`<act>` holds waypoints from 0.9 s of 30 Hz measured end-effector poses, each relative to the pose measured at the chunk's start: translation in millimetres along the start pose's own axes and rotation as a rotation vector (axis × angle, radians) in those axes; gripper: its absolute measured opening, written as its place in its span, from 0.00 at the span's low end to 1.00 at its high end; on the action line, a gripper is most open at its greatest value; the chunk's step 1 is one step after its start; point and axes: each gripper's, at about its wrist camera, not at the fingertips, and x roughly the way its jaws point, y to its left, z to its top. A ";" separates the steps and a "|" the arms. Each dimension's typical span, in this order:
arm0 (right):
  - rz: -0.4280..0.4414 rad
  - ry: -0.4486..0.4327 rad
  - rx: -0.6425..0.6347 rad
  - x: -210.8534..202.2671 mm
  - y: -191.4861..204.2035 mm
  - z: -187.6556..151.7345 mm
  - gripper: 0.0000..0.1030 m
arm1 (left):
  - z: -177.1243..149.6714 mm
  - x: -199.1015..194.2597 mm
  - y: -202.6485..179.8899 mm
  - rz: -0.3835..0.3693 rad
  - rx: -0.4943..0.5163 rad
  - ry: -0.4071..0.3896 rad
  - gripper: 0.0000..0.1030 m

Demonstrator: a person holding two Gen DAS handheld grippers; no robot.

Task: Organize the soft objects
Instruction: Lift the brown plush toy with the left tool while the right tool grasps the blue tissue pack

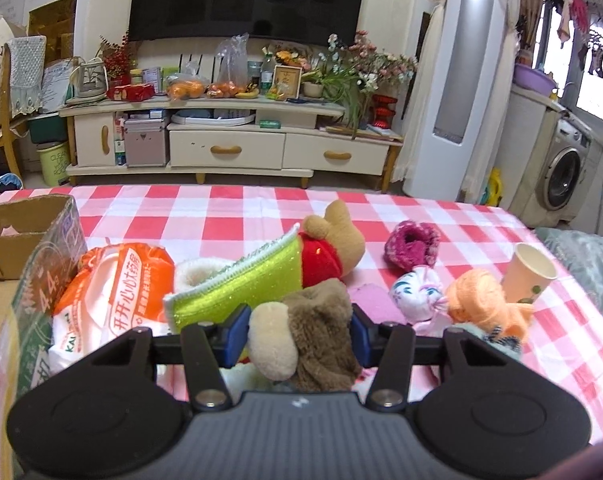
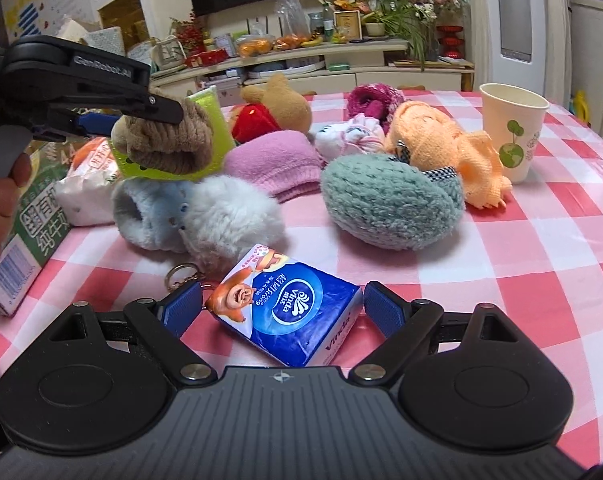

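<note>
My left gripper (image 1: 299, 334) is shut on a brown plush toy (image 1: 313, 336) with a cream ear, lifted off the checked tablecloth (image 1: 221, 216). In the right wrist view the same brown toy (image 2: 169, 140) hangs in the left gripper (image 2: 141, 120) above a green sponge cloth (image 2: 209, 120). My right gripper (image 2: 283, 310) is open low over the table, with a blue tissue pack (image 2: 289, 312) lying between its fingers. Its pads stand just clear of the pack's corners. More soft things lie behind: a white-blue fluffy toy (image 2: 197, 216), a grey-green fuzzy piece (image 2: 385, 204), a pink knit (image 2: 277, 160) and an orange knit (image 2: 441, 140).
A paper cup (image 2: 513, 132) stands at the right by the orange knit. A bear in a red shirt (image 1: 329, 248), a magenta slipper (image 1: 411, 246) and a floral sock ball (image 1: 417, 292) lie mid-table. An orange snack bag (image 1: 117, 292), a carton (image 1: 33, 280) and a cardboard box (image 1: 21, 232) stand left.
</note>
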 end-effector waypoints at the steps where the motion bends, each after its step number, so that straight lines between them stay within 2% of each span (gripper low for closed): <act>1: 0.005 -0.001 -0.005 -0.7 0.7 -0.5 1.00 | -0.7 -3.9 1.1 -0.007 0.001 -0.003 0.49; 5: 0.014 -0.026 -0.050 -6.5 6.0 -1.6 1.00 | -2.6 -14.3 9.4 -0.035 -0.008 -0.003 0.49; 11: 0.007 -0.078 -0.198 -14.4 20.5 -4.2 1.00 | -5.8 -22.0 19.0 -0.057 -0.017 0.003 0.49; 15: -0.023 -0.062 -0.277 -5.5 23.6 -3.2 1.00 | -7.3 -25.9 22.6 -0.070 -0.020 0.004 0.49; 18: -0.041 -0.023 -0.281 3.2 17.6 0.6 1.00 | -8.3 -28.4 25.3 -0.080 -0.020 0.005 0.49; 23: -0.001 0.049 -0.255 10.7 10.9 -0.3 1.00 | -8.3 -31.6 30.6 -0.087 -0.024 0.005 0.49; 27: -0.017 0.035 -0.277 7.6 17.8 -4.3 0.99 | -7.0 -37.2 35.1 -0.093 -0.031 -0.007 0.49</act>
